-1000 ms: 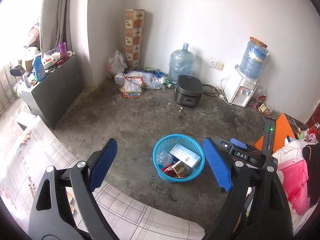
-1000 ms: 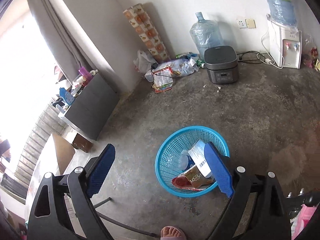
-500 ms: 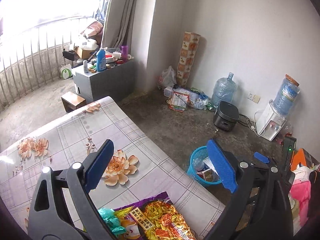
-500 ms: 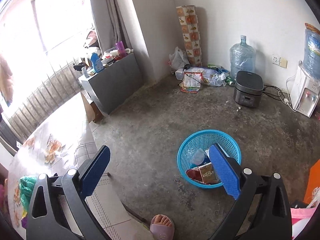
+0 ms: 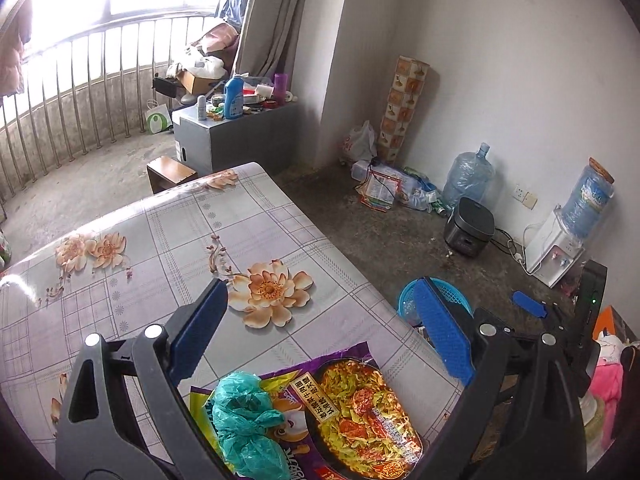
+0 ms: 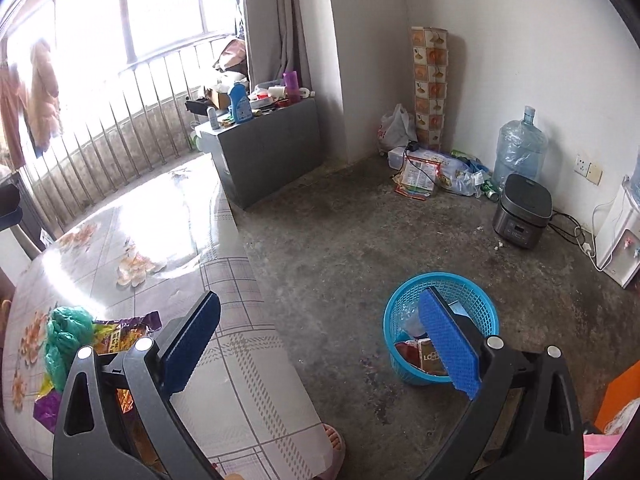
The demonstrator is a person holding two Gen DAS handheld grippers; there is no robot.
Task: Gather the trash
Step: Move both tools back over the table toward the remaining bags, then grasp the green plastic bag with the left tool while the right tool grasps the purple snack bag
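We are holding the left gripper (image 5: pixel 320 340) over a table (image 5: pixel 160 240) covered in flowered oilcloth, its blue pads spread wide and gripping nothing, while a purple noodle wrapper (image 5: pixel 352 412) is lying flat on the cloth just below them with a crumpled green plastic bag (image 5: pixel 244 420) resting on its left end. We are carrying the right gripper (image 6: pixel 320 344) past the table's edge, above the concrete floor (image 6: pixel 360 232), its fingers likewise gaping and empty. On that floor, close to the table, a blue plastic basket (image 6: pixel 480 304) is sitting upright and holding trash: a clear plastic bottle (image 6: pixel 410 318), a brown packet (image 6: pixel 430 360), something red beside it and a pale carton partly hidden behind the right pad. Along the far wall, a water jug (image 6: pixel 520 148), a dark rice cooker (image 6: pixel 522 210) and a heap of packaging (image 6: pixel 432 170) are standing well apart from the basket.
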